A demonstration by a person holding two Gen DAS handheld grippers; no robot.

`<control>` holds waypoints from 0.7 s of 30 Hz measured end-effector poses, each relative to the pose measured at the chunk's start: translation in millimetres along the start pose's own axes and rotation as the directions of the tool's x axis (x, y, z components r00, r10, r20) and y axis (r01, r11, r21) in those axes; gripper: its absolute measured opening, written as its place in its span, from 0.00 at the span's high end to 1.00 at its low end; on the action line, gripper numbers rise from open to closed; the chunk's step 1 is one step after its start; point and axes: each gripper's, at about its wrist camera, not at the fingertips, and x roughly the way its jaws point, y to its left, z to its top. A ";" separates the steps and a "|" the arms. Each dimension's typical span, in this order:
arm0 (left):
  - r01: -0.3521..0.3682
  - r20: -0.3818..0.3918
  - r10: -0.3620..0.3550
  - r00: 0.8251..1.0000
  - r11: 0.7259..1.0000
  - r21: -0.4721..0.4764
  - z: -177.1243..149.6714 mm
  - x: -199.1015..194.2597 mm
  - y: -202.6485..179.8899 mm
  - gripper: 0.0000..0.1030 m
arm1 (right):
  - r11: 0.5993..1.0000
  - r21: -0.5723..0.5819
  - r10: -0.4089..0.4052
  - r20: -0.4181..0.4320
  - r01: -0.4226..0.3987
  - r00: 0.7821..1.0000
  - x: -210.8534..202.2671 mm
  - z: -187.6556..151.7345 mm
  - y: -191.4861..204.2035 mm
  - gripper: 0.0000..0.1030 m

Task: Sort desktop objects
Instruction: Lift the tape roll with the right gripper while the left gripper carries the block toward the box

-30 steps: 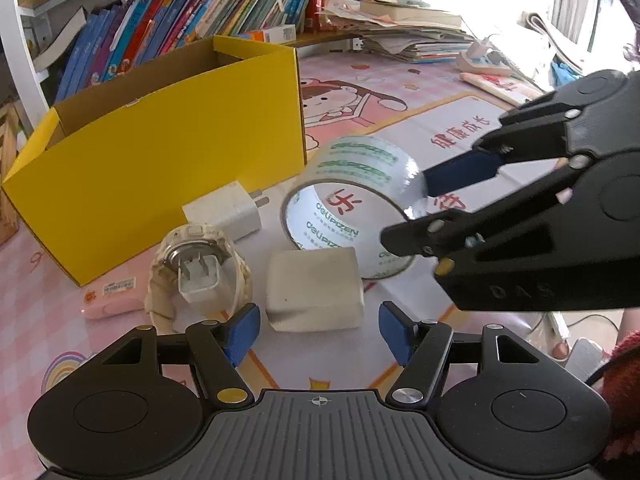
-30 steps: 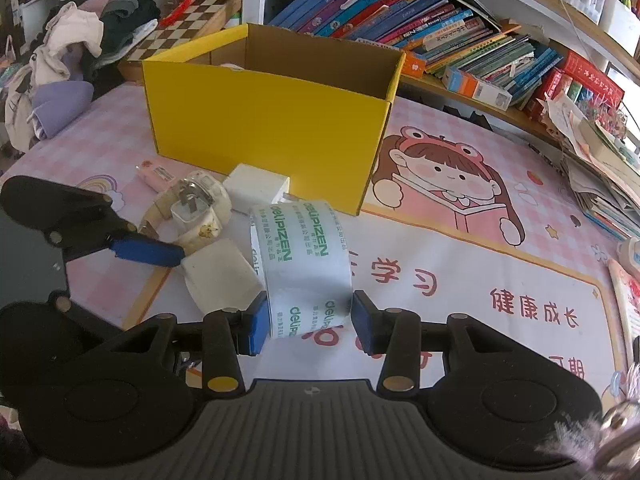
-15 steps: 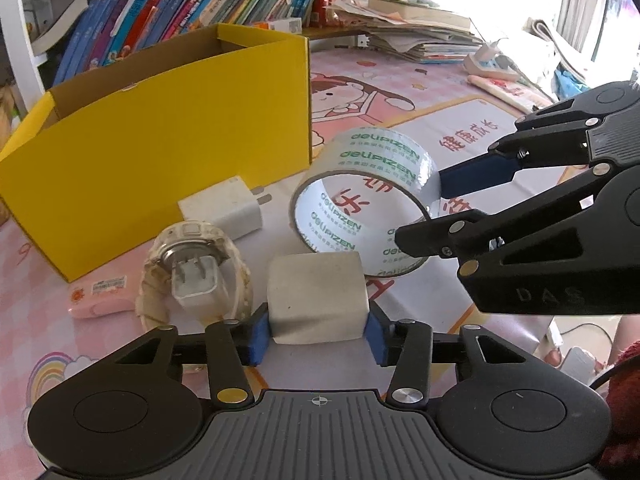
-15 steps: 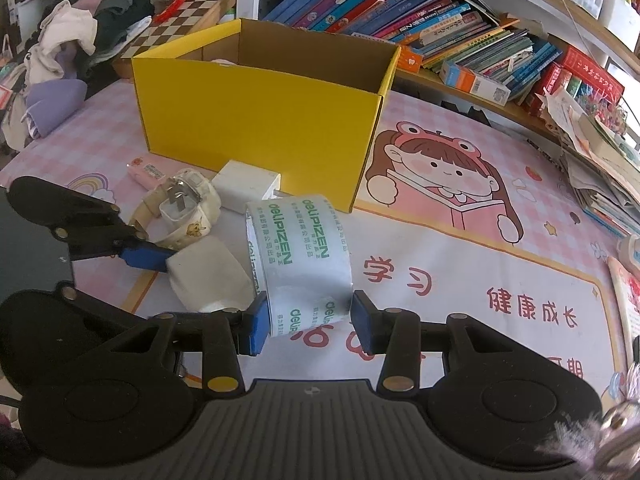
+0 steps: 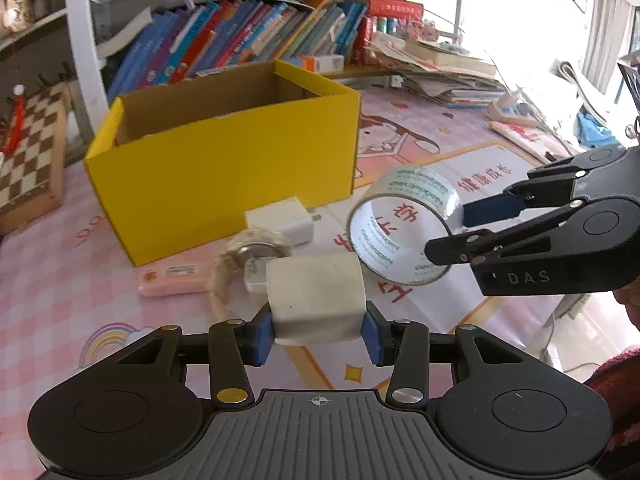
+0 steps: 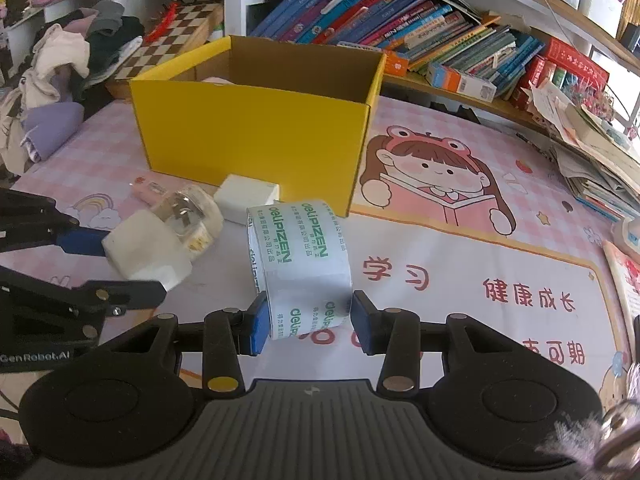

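Left gripper [image 5: 318, 334] pinching a white block [image 5: 316, 304] between its blue pads, the block raised clear of the desk mat [image 5: 400, 320]. Right gripper [image 6: 308, 322] clamped on a roll of clear tape [image 6: 300, 268] printed with green lettering, the roll standing on edge with its hollow core facing sideways; in the left wrist view the same roll [image 5: 404, 224] appears at 2 o'clock from the block, gripped across its width. Open yellow cardboard box [image 5: 224, 176] at 12 o'clock in both views, brown inside, with something pale partly visible inside it in the right wrist view. Just in front of the box wall, a white charger cube [image 5: 280, 220]; beside it at 7 o'clock a cream wristwatch [image 5: 248, 248], blurred, with a small white plug resting on it. Pink eraser [image 5: 172, 280] at 9 o'clock from the block, lying flat near the box corner. Books [image 6: 400, 28] line the shelf behind the box; a chessboard [image 6: 172, 36] and a heap of clothes [image 6: 60, 76] lie at 10 o'clock in the right wrist view.
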 end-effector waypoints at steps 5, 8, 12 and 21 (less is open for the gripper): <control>-0.026 0.018 0.026 0.999 0.999 -0.021 0.0 -9.6 3.3 0.59 | 1.000 0.000 0.003 0.023 -0.003 1.000 -8.4 -0.8 4.8 0.63; -0.041 0.024 0.041 0.999 0.999 -0.029 -2.2 -15.1 5.1 0.60 | 1.000 0.002 0.003 0.026 -0.003 1.000 -11.0 -2.2 7.4 0.63; -0.057 0.030 0.058 0.998 0.998 -0.040 -6.0 -22.9 7.4 0.60 | 1.000 0.018 0.006 0.025 -0.006 1.000 -14.0 -5.0 9.1 0.63; -0.083 0.052 0.085 0.995 0.995 -0.049 -12.5 -37.9 10.3 0.60 | 1.000 0.016 0.013 0.048 -0.014 0.999 -23.6 -7.7 16.6 0.64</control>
